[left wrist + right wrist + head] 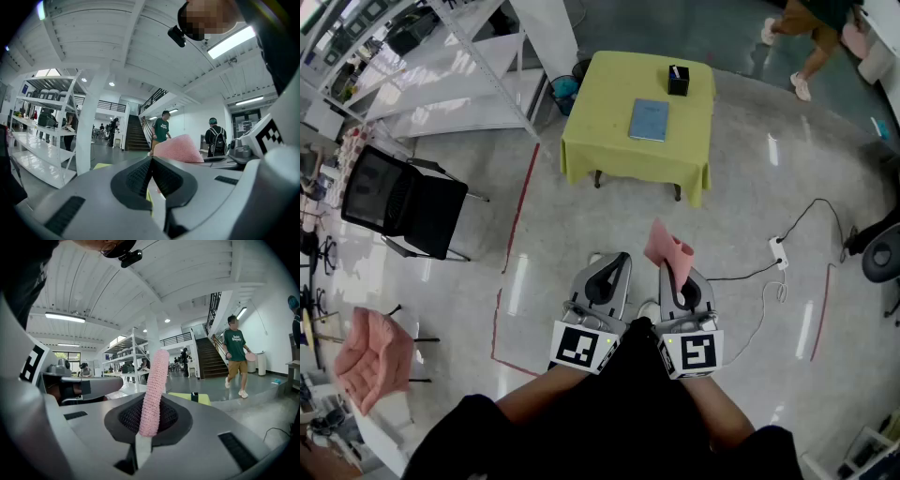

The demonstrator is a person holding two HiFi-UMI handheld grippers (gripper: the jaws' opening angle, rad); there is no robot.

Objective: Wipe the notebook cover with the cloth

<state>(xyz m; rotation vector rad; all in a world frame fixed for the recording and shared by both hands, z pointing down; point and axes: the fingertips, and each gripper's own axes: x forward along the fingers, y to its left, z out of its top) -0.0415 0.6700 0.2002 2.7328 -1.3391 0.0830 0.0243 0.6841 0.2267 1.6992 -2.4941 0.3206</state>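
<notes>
Cloth held ready, notebook far ahead.
My right claw clamps the cloth upright for wiping; left claw closed, empty.

Held low by the person's body, the right gripper pinches a pink cloth upright — the left gripper sits just beside it. Well ahead, a blue notebook lies flat on the yellow-green table, near a black box.
</notes>
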